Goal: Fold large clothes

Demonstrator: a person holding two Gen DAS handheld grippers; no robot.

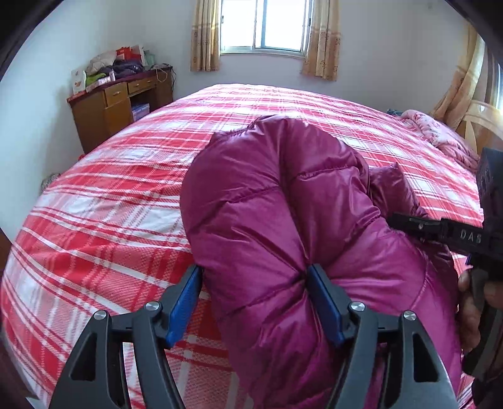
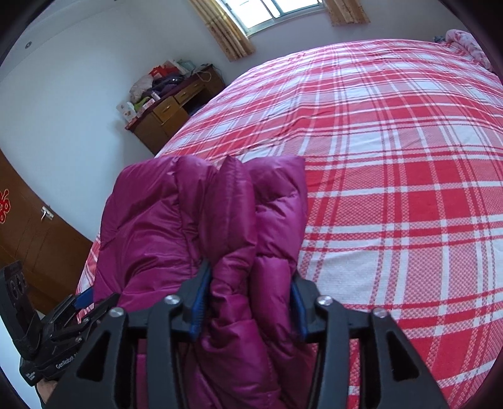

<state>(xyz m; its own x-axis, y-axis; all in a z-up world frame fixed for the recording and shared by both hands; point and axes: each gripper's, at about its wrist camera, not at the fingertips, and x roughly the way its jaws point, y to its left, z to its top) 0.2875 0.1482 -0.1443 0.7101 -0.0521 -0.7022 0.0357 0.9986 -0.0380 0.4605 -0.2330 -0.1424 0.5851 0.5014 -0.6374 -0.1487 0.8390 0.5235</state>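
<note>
A magenta quilted puffer jacket (image 1: 283,201) lies bunched on the red and white plaid bed (image 1: 103,226). My left gripper (image 1: 254,283) has blue pads set wide apart around a thick fold of the jacket; the right pad presses into it, the left pad stands just off its edge. My right gripper (image 2: 248,292) is closed on a gathered fold of the same jacket (image 2: 201,217), both blue pads pressing the fabric. The right gripper's body shows in the left wrist view (image 1: 465,236), and the left gripper shows in the right wrist view (image 2: 81,302).
The plaid bed (image 2: 393,176) stretches far ahead and right. A wooden desk (image 1: 116,107) piled with bags stands by the far wall under a curtained window (image 1: 264,28). A pink blanket (image 1: 440,132) lies at the bed's far right. A brown door (image 2: 28,220) is at the left.
</note>
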